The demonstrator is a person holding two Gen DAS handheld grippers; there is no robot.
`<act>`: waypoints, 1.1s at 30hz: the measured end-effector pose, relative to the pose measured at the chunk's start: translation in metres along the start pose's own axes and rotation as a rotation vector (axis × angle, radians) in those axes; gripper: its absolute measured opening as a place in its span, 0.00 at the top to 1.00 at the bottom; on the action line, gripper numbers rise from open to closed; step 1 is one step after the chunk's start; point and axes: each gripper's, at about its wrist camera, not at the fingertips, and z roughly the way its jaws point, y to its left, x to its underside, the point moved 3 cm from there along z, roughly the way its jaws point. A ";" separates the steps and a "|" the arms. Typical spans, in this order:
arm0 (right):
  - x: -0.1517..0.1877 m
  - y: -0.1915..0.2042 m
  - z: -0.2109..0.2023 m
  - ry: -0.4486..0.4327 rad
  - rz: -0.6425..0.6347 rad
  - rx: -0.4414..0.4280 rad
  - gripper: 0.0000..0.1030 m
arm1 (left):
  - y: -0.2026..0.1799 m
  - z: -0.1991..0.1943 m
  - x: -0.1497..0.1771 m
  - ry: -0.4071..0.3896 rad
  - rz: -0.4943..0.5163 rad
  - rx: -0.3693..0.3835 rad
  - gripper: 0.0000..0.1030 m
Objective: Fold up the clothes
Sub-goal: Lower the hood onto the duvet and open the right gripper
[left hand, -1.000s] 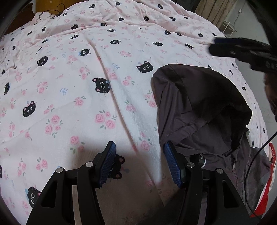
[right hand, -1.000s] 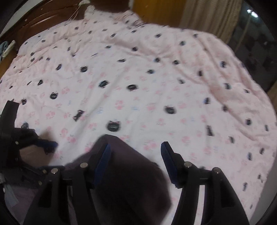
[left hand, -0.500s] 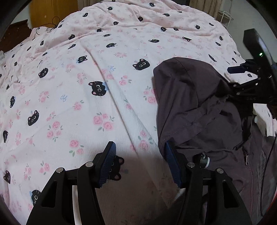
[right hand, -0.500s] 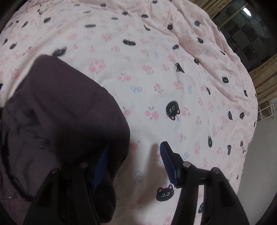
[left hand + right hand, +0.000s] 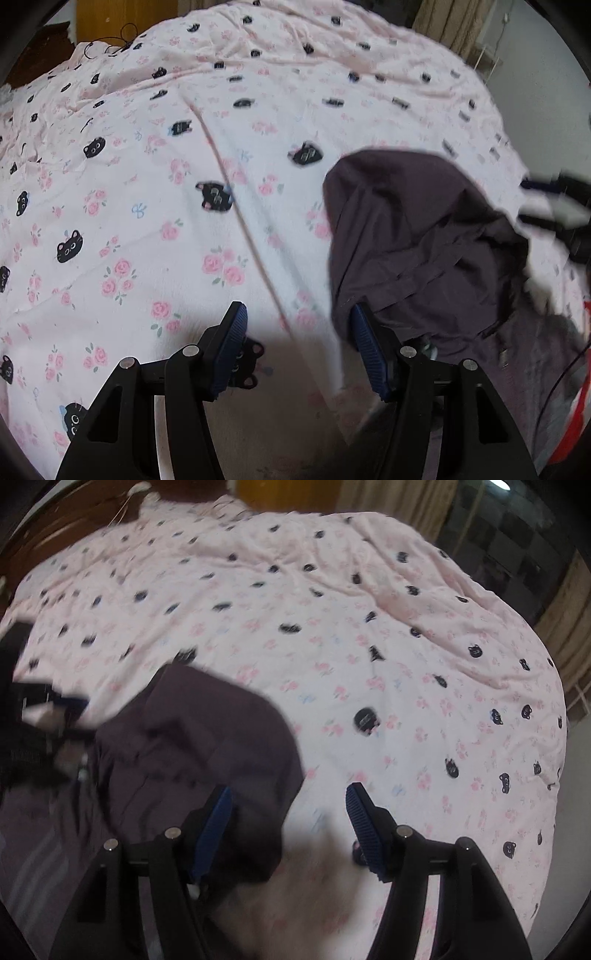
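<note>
A: Where's the jacket [image 5: 417, 236] now?

B: The dark hooded jacket lies on the pink quilt [image 5: 155, 229] toward its near edge, hood pointing up the bed, body trailing off toward the near right corner in the left wrist view. Half a second back the hood stood up in a loose pocket; now it lies flatter and more spread, so the garment looks nearer to being laid out than folded.

A: And the grippers?

B: The right gripper [image 5: 288, 825] has swung round to face up the bed, and its jaws are opening. The jacket's edge lies under its left finger, but the pads pinch nothing. The left gripper [image 5: 297, 343] has hardly shifted: jaws spread, bare quilt between them, the jacket's hem just beside the right finger [image 5: 365, 347].

A: So no fold started?

B: I'd judge not; this looks like smoothing before the first fold.

A: Any brand or writing?

B: None I can read. The quilt shows only cat faces and roses, and the frames are blurred.
</note>
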 end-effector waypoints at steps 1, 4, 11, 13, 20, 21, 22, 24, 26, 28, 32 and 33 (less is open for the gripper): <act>0.006 0.006 0.004 0.018 -0.017 0.007 0.37 | -0.002 -0.003 -0.001 -0.015 0.001 0.019 0.47; 0.021 0.020 0.019 0.065 -0.041 0.041 0.37 | -0.010 0.003 0.003 0.009 0.041 0.007 0.47; 0.033 0.013 0.034 0.094 0.030 0.202 0.37 | -0.002 0.017 0.012 0.073 0.064 -0.081 0.47; 0.035 0.006 0.027 0.083 0.055 0.290 0.37 | 0.004 0.018 0.013 0.076 0.047 -0.085 0.46; 0.047 0.001 0.016 0.081 0.094 0.393 0.29 | 0.007 0.019 0.012 0.077 0.043 -0.092 0.43; 0.047 0.007 0.015 0.077 0.062 0.387 0.29 | 0.007 0.018 0.011 0.076 0.040 -0.091 0.43; 0.047 0.012 0.013 0.065 0.047 0.355 0.29 | 0.007 0.017 0.010 0.075 0.032 -0.084 0.43; 0.046 0.016 -0.001 0.019 0.061 0.272 0.29 | 0.009 0.011 0.007 0.069 0.004 -0.050 0.43; 0.047 0.019 -0.025 -0.048 0.106 0.168 0.28 | 0.012 0.002 0.004 0.056 -0.035 0.005 0.43; 0.051 0.021 -0.051 -0.110 0.156 0.095 0.28 | 0.017 -0.015 0.002 0.022 -0.078 0.054 0.43; 0.073 0.029 -0.090 -0.151 0.255 -0.059 0.28 | 0.028 -0.049 0.007 -0.058 -0.111 0.087 0.43; 0.080 0.033 -0.098 -0.155 0.276 -0.088 0.28 | 0.033 -0.061 0.012 -0.087 -0.116 0.077 0.43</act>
